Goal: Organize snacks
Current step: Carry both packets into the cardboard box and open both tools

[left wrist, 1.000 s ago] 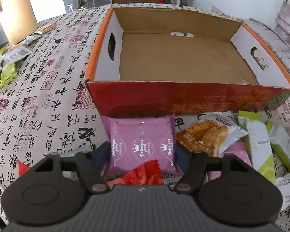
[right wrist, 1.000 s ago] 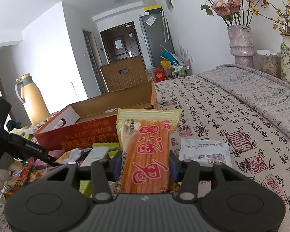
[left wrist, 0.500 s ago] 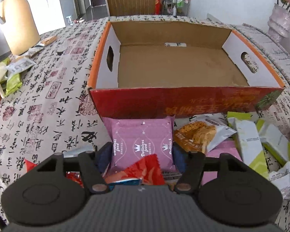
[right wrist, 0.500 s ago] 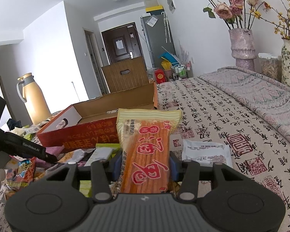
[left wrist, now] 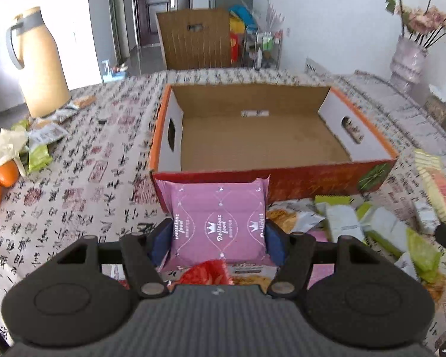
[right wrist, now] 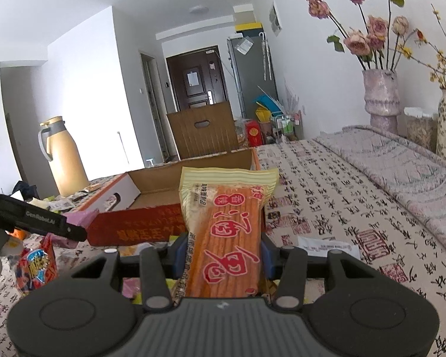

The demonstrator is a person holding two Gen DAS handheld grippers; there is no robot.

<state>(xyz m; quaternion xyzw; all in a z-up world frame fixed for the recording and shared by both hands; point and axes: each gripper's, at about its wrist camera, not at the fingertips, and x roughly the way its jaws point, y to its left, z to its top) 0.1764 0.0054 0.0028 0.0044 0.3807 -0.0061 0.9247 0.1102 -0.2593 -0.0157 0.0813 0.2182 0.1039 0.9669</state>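
I am in the carrying step: both packets are picked and lifted, and neither is in the box yet. My left hand-held gripper (left wrist: 220,238) is closed about halfway on a pink snack packet (left wrist: 218,217), its blue pads (left wrist: 272,245) pressing the packet's two side edges, so the packet stands clear of the pile of loose snacks (left wrist: 356,226) on the counter (left wrist: 83,178). A crumpled red wrapper (left wrist: 206,272) shows just under the packet near the gripper body; I cannot tell whether it is caught up with the packet or only lying below.

My right hand-held gripper (right wrist: 223,255) is clamped narrower on a long orange stick-snack packet (right wrist: 229,229), which rises upright between the pads with its yellow sealed top leaning towards the box.

The cardboard box (left wrist: 267,175) sits straight ahead of the left gripper, red front wall facing me, its floor bare apart from a small white slip at the far wall. From the right view it lies ahead and to the left.

As I judge it, the next move calls for raising the pink packet above the red front wall, carrying it over the bare floor, lowering it and only then opening the jaws. The orange packet should follow beside it, laid flat, not dropped on end, with my two grippers kept apart over the box.
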